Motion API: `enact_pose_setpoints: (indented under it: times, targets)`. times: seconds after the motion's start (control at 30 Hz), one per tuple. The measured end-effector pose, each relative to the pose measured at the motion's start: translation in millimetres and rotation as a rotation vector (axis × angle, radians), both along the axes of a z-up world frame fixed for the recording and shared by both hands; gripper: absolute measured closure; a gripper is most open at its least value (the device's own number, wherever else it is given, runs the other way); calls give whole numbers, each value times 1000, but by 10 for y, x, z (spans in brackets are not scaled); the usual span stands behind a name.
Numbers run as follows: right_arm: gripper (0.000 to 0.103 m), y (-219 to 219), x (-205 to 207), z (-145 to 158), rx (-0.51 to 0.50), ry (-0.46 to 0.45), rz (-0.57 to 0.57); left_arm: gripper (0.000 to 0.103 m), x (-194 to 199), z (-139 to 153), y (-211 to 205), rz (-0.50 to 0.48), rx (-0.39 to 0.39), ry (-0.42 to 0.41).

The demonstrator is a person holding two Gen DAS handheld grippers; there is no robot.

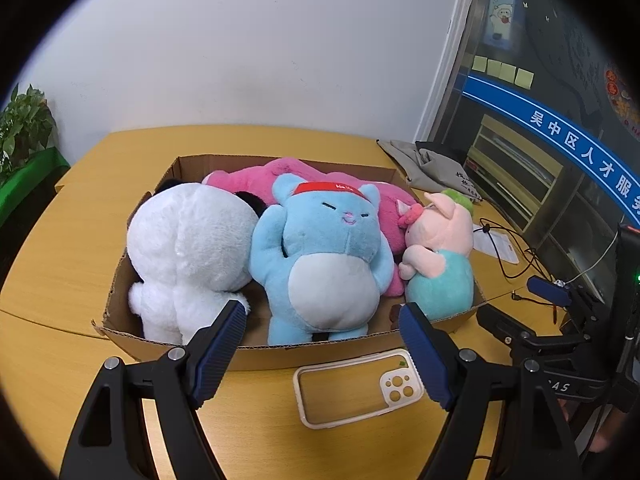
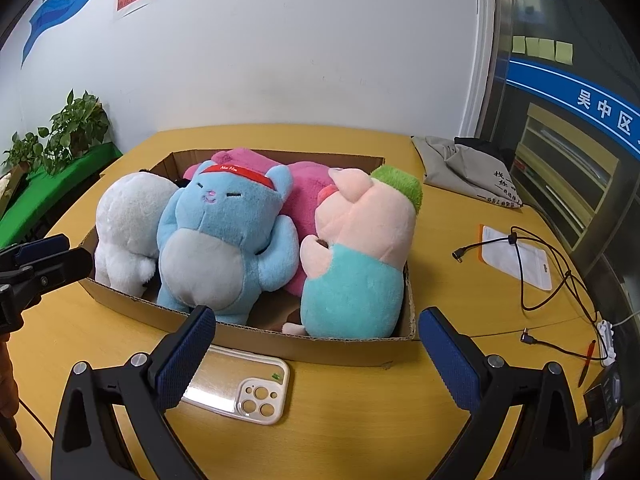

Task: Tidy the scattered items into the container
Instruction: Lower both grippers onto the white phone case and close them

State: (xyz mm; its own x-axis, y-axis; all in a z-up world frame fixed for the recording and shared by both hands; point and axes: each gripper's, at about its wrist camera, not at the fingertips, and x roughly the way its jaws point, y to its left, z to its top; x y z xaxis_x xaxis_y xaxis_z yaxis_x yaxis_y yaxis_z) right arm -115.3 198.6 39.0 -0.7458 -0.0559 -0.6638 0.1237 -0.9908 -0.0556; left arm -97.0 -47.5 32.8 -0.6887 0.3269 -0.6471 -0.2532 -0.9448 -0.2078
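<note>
Filling most of both views, the yellow counter (image 1: 60, 240) carries a shallow cardboard box (image 1: 320, 350) at frame centre, packed with plush toys. Largest is the white plush (image 1: 192, 248) at the box's left, its back to the camera, pressed against the blue cat (image 1: 324, 252), which stands upright in the middle wearing a red headband. A pink plush (image 1: 248, 178) lies behind them along the far wall, and a pink pig (image 1: 440, 256) in teal clothes with a green cap leans at the right end, touching the cat. Outside the box, just beside its near wall in the lower centre, a clear phone case (image 1: 356, 388) lies flat on the counter. A grey bag (image 2: 464, 168) sits in the upper right, with black cables (image 2: 540, 276) and a white pouch (image 2: 516, 256) below it. The left hand-held gripper (image 1: 322, 356) is released, jaws spread wide and holding nothing; the right hand-held gripper (image 2: 316, 356) is likewise spread and free of any load.
</note>
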Motion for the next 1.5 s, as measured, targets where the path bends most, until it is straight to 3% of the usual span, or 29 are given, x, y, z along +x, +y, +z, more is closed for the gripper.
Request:
enact_pose_setpoints:
  times: [0.33,0.5,0.93,1.03,1.13,1.23,1.3,1.4,1.5]
  targets:
    - [0,40,7,-32,-8,-8,-8,24,-6,-97,-32,-27,37,-49]
    - [0,94,17,-128,-27,-35,-1,24,34,-319,-77,-29,39,-108]
    - [2,103,-61,-1102,-97,-244,-54,26,-144,-1261,53,-53,56,-322]
    - [6,110,-96,-1226,-104,-259,-76,42,-195,-1409,97,-57,62,-358]
    - [22,109,-103,-1326,-89,-273,-74,58,-191,-1457,121,-50,50,-351]
    - [42,108,-82,-1380,-73,-271,-67,87,-204,-1488,129,-53,47,-366]
    - [69,69,-68,-1364,-62,-259,-44,91,-208,-1505,118,-50,54,-371]
    - [89,-2,-54,-1351,-66,-259,-8,94,-201,-1513,114,-49,60,-374]
    - [96,-69,-29,-1338,-58,-262,12,95,-183,-1494,110,-43,52,-361]
